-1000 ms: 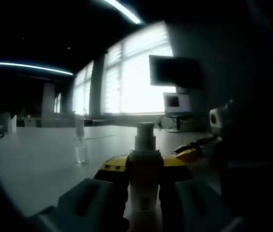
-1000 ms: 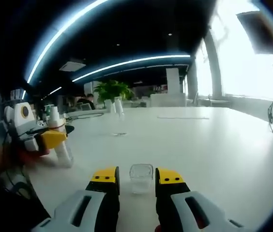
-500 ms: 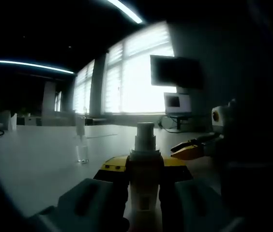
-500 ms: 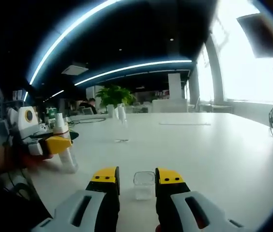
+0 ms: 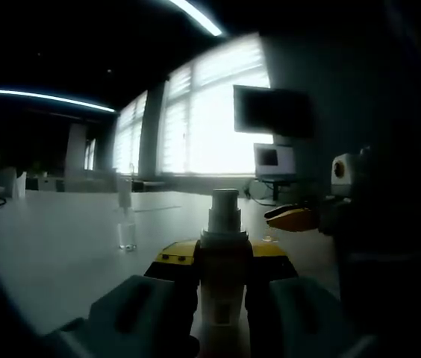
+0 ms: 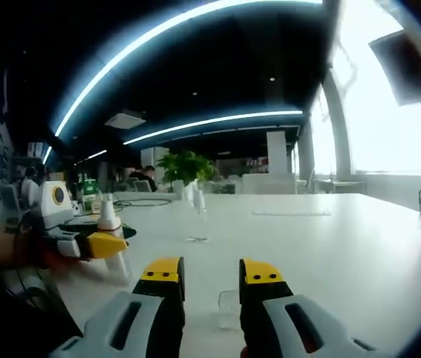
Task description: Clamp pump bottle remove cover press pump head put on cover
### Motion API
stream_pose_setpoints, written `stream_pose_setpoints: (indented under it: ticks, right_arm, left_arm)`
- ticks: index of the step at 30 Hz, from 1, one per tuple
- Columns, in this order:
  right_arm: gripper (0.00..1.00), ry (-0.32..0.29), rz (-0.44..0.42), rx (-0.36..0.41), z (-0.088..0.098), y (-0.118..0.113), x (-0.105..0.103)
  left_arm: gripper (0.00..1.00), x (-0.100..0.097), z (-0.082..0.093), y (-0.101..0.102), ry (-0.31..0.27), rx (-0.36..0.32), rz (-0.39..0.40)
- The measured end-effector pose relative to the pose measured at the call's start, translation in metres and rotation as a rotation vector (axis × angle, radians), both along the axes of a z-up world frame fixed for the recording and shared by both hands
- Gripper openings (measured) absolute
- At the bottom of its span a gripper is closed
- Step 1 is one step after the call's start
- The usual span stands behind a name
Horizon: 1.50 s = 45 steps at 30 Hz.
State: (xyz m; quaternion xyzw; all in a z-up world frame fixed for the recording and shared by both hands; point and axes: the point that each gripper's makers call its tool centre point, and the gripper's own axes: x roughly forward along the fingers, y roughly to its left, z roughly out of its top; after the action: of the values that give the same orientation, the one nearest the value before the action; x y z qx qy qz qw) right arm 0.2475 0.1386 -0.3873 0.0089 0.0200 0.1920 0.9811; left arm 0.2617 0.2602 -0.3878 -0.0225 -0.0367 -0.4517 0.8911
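Left claw [image 5: 222,280] holds the pump bottle [image 5: 223,261] clamped upright on the worktop [image 6: 330,246], pump head bare. The clear cover [image 6: 228,307] sits low between the right claw's [image 6: 212,280] parted jaws; contact cannot be confirmed. Judged outstanding: pressing the head, refitting the cover.

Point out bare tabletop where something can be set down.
Free: the white table ahead and right of the right gripper. Crowded: the left side, where the left gripper clamps the pump bottle, and around the clear cover.

cover [image 6: 228,307] half hidden behind tool
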Motion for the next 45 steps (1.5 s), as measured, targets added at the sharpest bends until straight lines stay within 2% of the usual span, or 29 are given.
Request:
stream_pose_setpoints:
  ticks: [6,15,20,33,45]
  right_arm:
    - [0.23,-0.041,0.03,0.0,0.012,0.008,-0.003]
    - [0.2,-0.088,0.073,0.042,0.028,0.03,-0.01]
    - [0.2,-0.092,0.102,0.027,0.029,0.042,-0.012]
    - [0.17,-0.082,0.103,0.04,0.027,0.045,-0.011]
    - [0.16,-0.1,0.115,0.052,0.034,0.049,-0.015]
  left_arm:
    - [0.14,0.0,0.0,0.0,0.003,-0.001,0.001]
    - [0.14,0.001,0.0,0.001,-0.004,0.003,0.005]
    - [0.14,0.001,0.0,0.001,-0.01,0.005,0.0]
    - [0.14,0.0,-0.001,-0.001,0.0,0.005,-0.01]
    - [0.14,-0.002,-0.001,-0.001,0.004,0.005,-0.013]
